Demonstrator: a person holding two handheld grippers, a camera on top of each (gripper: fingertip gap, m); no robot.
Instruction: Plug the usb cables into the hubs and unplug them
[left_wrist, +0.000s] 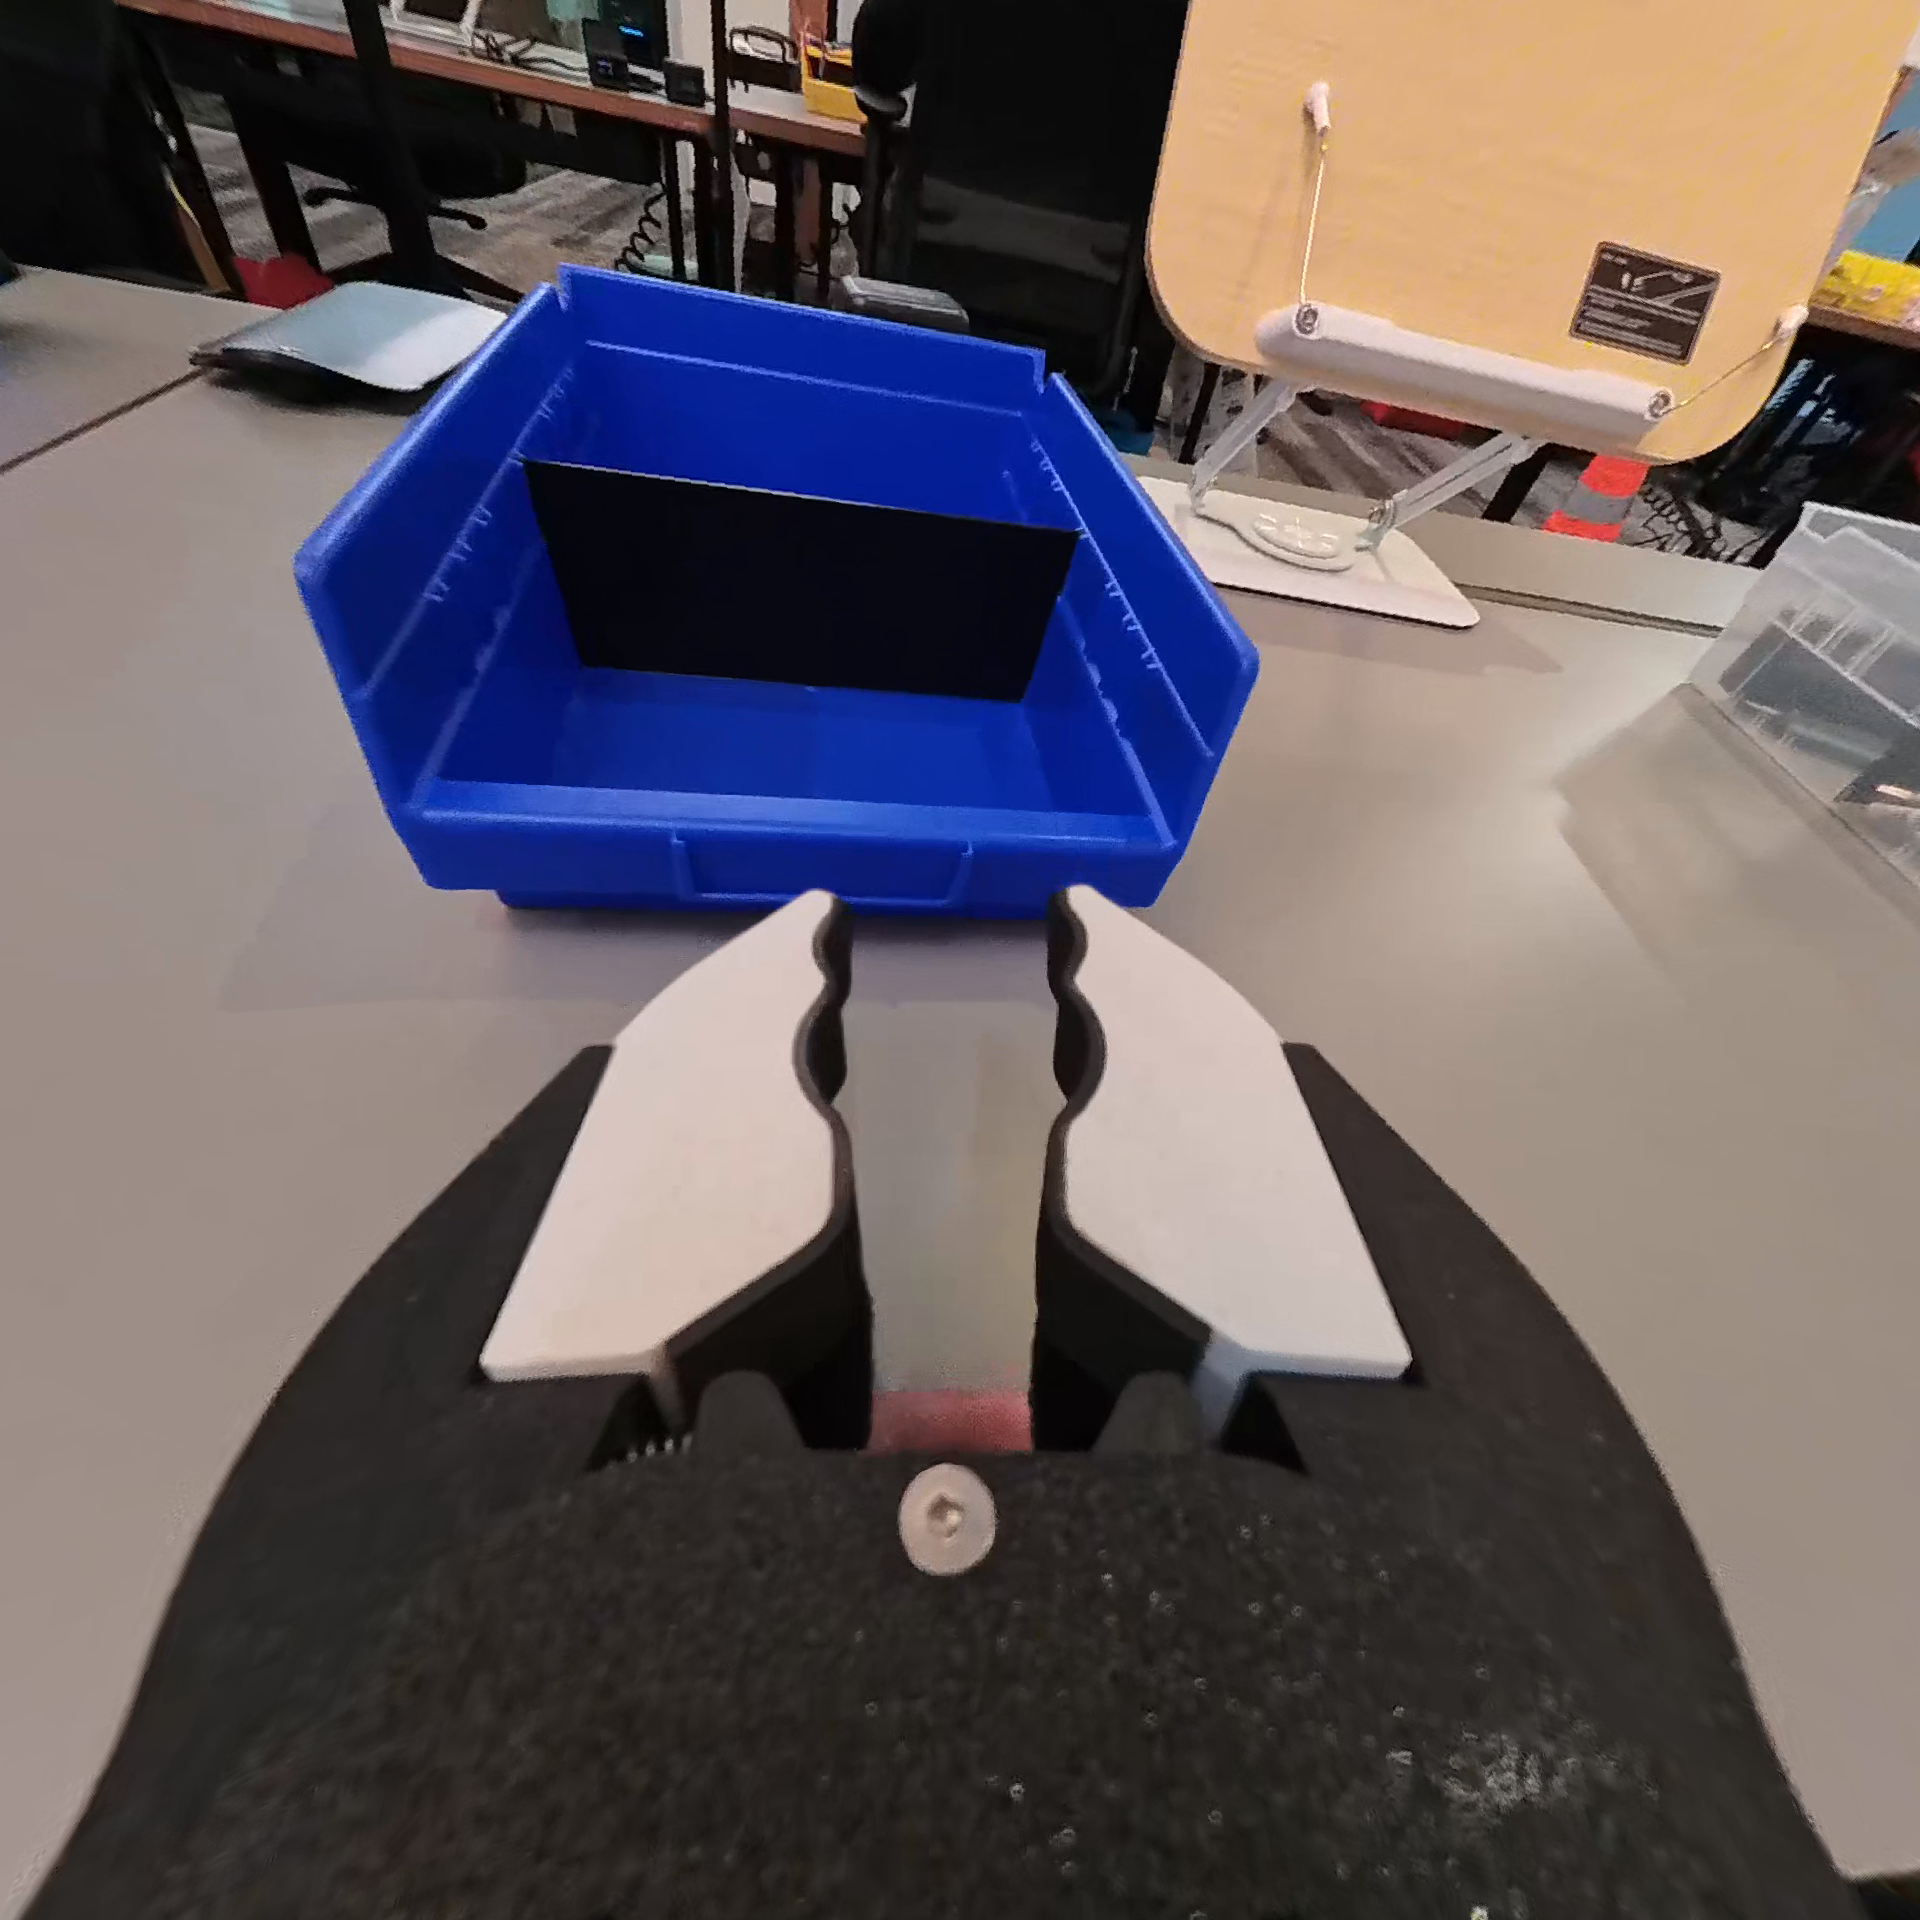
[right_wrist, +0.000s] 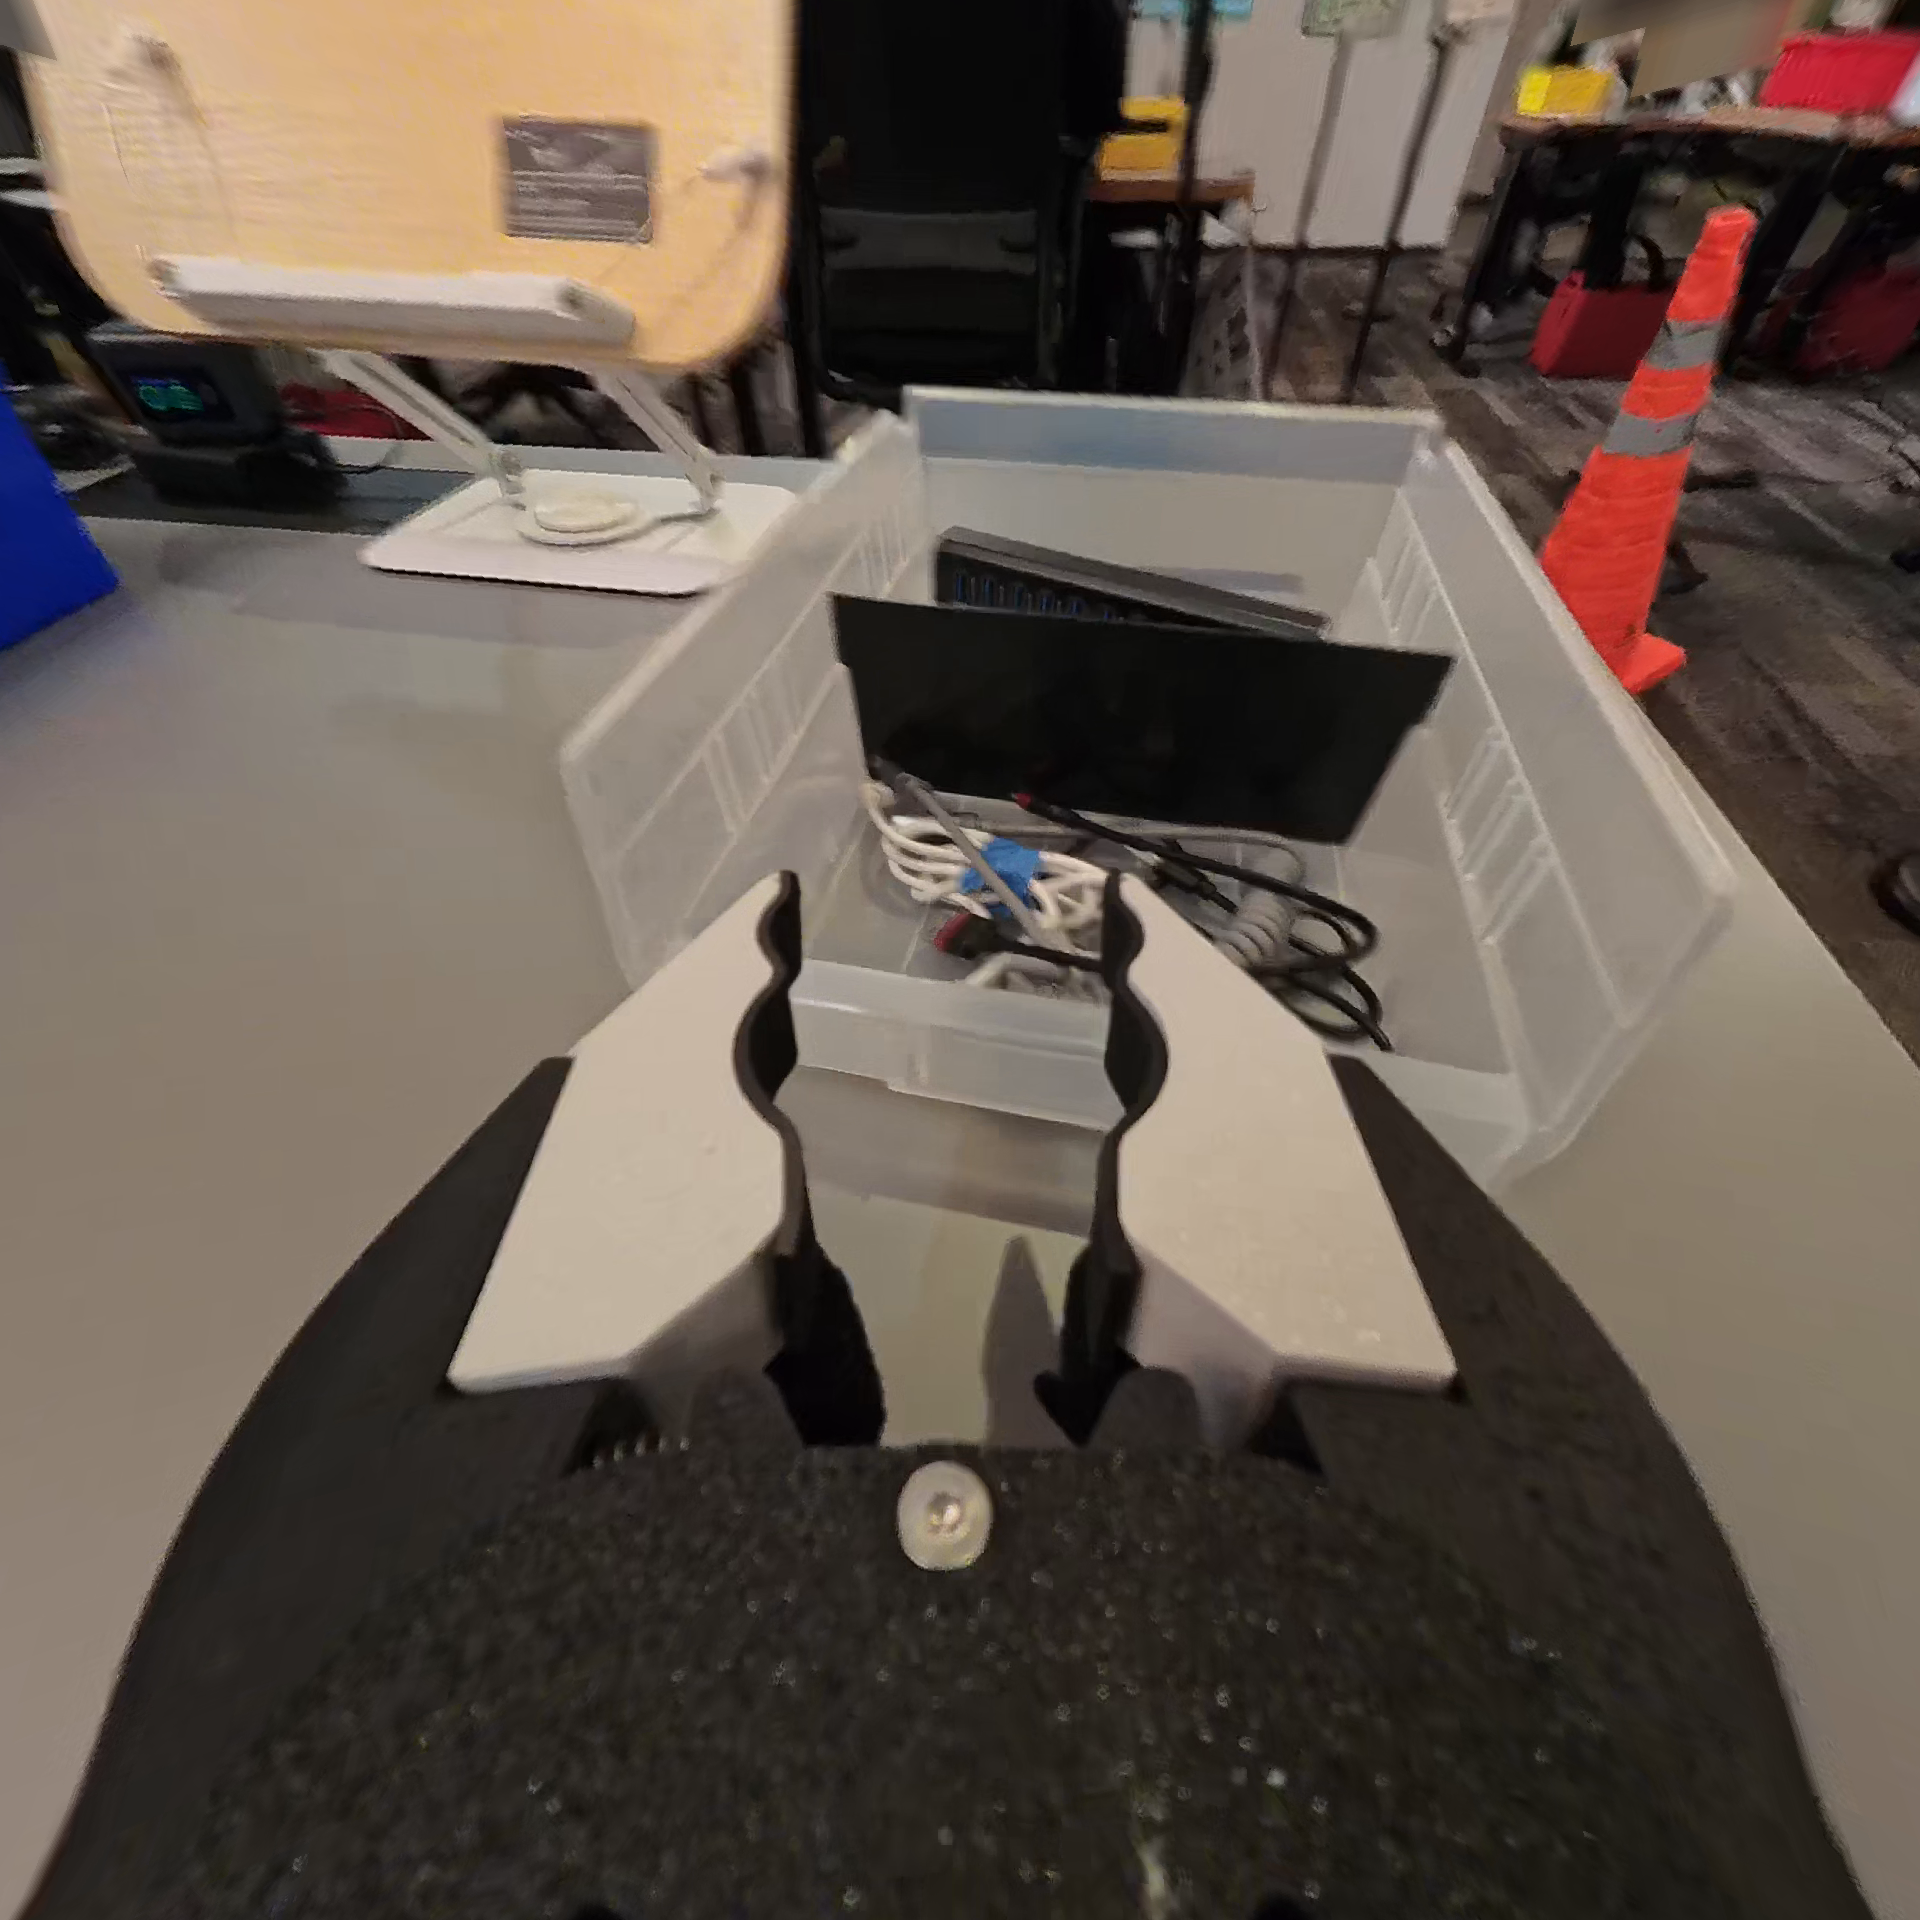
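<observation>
Left wrist view: the left gripper (left_wrist: 948, 914) is held low over the grey table (left_wrist: 208, 831), jaws parted by a moderate gap, nothing gripped between them. Directly ahead at 12 o'clock, just past the fingertips, a blue bin (left_wrist: 790, 842) is seen, split crosswise by a black divider (left_wrist: 800, 582); its near compartment shows only bare blue floor, the far one is mostly hidden. No cables or hubs are visible in this view. At 1 o'clock a tan board on a white stand (left_wrist: 1455, 208) is set on the table, well apart from the blue bin. At 3 o'clock the edge of a clear bin (left_wrist: 1829, 644) is caught. A dark flat pouch (left_wrist: 343, 343) lies at 11 o'clock.

Right wrist view (motion-blurred): the right gripper (right_wrist: 948, 914) is held open wide, empty, its fingertips at the front lip of the clear bin (right_wrist: 1558, 852). A black divider (right_wrist: 1132, 717) is slotted across it. In the near compartment, at 12 o'clock just beyond the tips, the usb cables (right_wrist: 1039, 883) are piled, white and black, one bundle wrapped with blue tape (right_wrist: 997, 868). Behind the divider a black hub (right_wrist: 1122, 587) is leaned. An orange cone (right_wrist: 1652, 436) stands on the floor at 2 o'clock.
</observation>
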